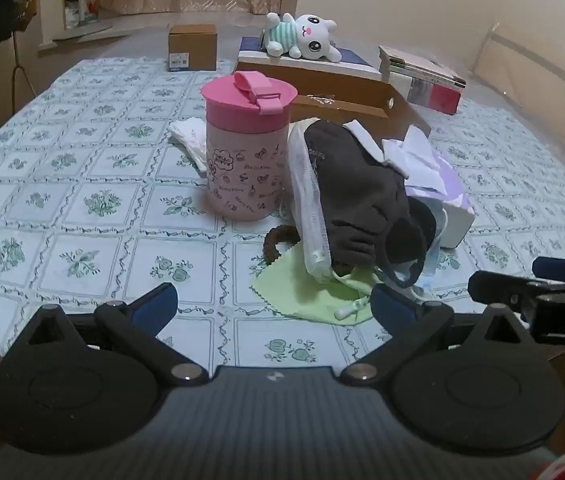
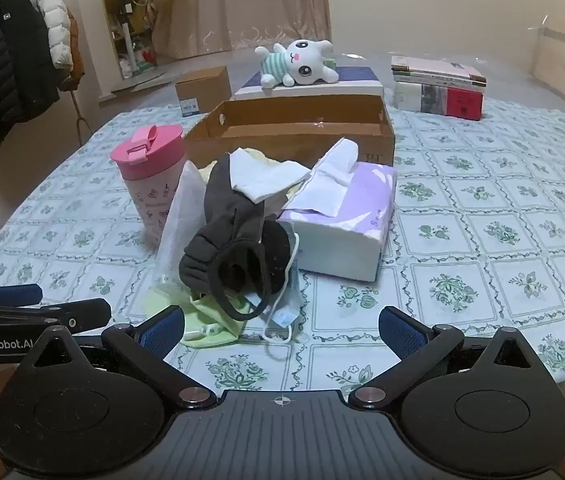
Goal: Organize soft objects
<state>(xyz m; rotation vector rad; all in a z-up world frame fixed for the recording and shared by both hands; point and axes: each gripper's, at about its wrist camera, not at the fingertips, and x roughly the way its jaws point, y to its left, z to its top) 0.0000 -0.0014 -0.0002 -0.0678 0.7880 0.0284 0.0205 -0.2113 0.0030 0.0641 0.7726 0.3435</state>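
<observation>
A heap of soft things lies mid-table: a dark brown glove (image 1: pixel 354 196) (image 2: pixel 226 232), a black face mask (image 2: pixel 250 268), a pale blue mask (image 2: pixel 286 304), a light green cloth (image 1: pixel 314 292) (image 2: pixel 206 316) and a clear plastic bag (image 1: pixel 306 208). A tissue box (image 2: pixel 346 224) (image 1: pixel 442 200) sits beside the heap. A white plush toy (image 1: pixel 302 36) (image 2: pixel 298 64) lies on a box at the back. My left gripper (image 1: pixel 274 308) hangs open just in front of the heap. My right gripper (image 2: pixel 282 328) is open too, nothing between its fingers.
A pink lidded cup (image 1: pixel 246 144) (image 2: pixel 150 176) stands left of the heap. An open cardboard box (image 2: pixel 294 128) sits behind it, a small carton (image 1: pixel 192 46) and stacked books (image 2: pixel 438 88) farther back. Coats (image 2: pixel 14 60) hang at the left. The floral tablecloth (image 1: pixel 82 200) covers the table.
</observation>
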